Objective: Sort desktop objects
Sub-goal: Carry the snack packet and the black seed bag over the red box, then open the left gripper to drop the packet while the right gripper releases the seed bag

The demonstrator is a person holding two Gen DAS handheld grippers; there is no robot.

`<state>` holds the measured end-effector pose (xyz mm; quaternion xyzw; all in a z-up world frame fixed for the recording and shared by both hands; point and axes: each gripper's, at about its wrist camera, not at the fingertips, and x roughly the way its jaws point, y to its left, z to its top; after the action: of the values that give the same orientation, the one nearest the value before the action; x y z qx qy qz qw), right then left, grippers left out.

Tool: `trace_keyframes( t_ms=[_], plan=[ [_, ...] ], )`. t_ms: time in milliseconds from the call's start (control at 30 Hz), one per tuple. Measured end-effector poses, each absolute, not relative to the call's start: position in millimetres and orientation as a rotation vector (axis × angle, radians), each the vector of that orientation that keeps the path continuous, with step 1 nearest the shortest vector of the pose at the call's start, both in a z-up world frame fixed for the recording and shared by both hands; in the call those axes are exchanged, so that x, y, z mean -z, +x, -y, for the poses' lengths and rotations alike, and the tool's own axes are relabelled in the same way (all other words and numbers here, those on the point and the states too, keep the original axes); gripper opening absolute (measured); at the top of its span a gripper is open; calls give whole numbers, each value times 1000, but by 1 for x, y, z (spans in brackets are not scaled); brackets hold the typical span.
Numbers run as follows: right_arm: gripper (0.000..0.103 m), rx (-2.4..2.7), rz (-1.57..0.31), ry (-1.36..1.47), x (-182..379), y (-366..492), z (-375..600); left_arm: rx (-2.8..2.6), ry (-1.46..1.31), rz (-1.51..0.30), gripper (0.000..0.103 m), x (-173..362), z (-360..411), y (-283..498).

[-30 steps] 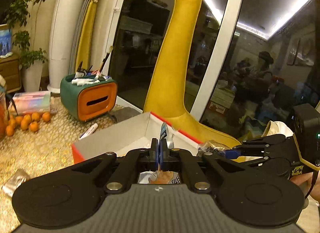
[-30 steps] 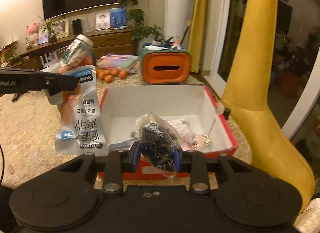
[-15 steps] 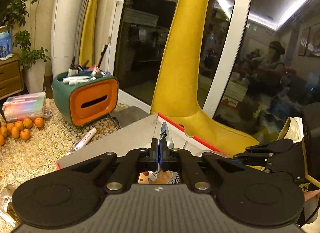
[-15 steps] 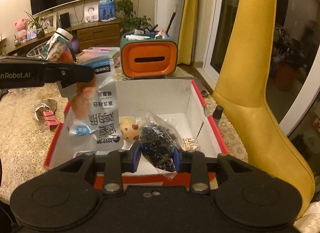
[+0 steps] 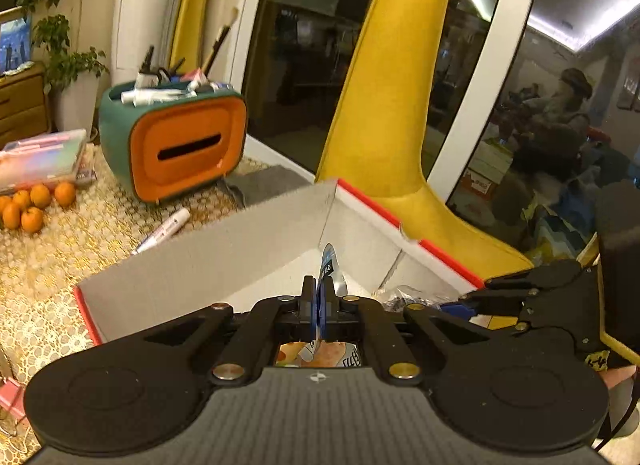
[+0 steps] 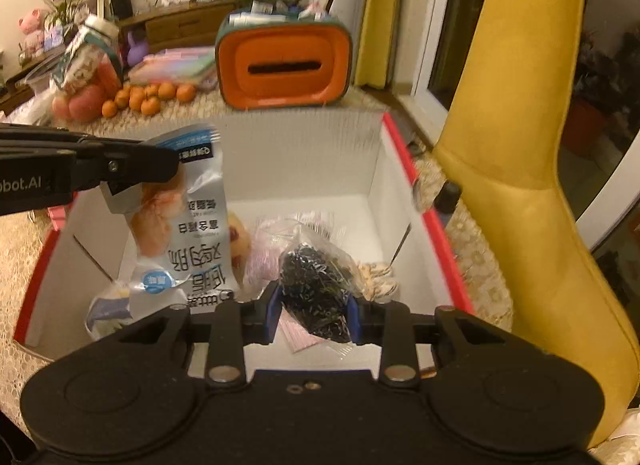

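Note:
A red-edged cardboard box [image 6: 404, 169] with white inner walls sits on the patterned tabletop, with several snack packets lying inside. My left gripper [image 5: 319, 305] is shut on the top edge of a silver-and-blue snack pouch [image 6: 188, 225], which hangs over the box's left half. That same left gripper [image 6: 160, 169] reaches in from the left in the right wrist view. My right gripper [image 6: 312, 305] is shut on a clear bag of dark bits [image 6: 316, 285], held over the box's near side. The box [image 5: 248, 249] fills the middle of the left wrist view, where my right gripper [image 5: 468, 301] shows at the right.
An orange-and-teal holder [image 6: 284, 61] full of pens stands behind the box. Small oranges [image 6: 148, 99], a jar [image 6: 92, 57] and a stack of pastel cases [image 6: 176, 65] lie back left. A white marker [image 5: 164, 231] rests left of the box. A yellow chair [image 6: 532, 169] stands close on the right.
Both grippers have come forward and down over the box with their packets still held. The box now looks nearer and larger in both views.

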<state>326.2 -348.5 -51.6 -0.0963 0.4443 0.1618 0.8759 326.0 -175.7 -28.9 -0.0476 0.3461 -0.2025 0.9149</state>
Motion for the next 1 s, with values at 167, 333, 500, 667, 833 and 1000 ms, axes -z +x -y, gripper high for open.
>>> trace_keyframes(
  t_ms=[167, 333, 500, 667, 833, 1000],
  plan=[
    [32, -357, -971, -228, 62, 329, 345, 414, -71, -743, 1, 44, 178, 326],
    [32, -344, -997, -260, 72, 334, 341, 414, -51, -772, 1, 52, 180, 329],
    [36, -350, -992, -262, 74, 334, 340, 406, -39, -797, 1, 59, 179, 330],
    [44, -351, -967, -262, 69, 328, 343, 398, -49, -822, 3, 65, 174, 331],
    [51, -359, -940, -259, 61, 324, 348, 401, -44, -840, 4, 69, 172, 328],
    [51, -371, -926, -237, 55, 318, 352, 400, -18, -854, 17, 71, 171, 323]
  ],
)
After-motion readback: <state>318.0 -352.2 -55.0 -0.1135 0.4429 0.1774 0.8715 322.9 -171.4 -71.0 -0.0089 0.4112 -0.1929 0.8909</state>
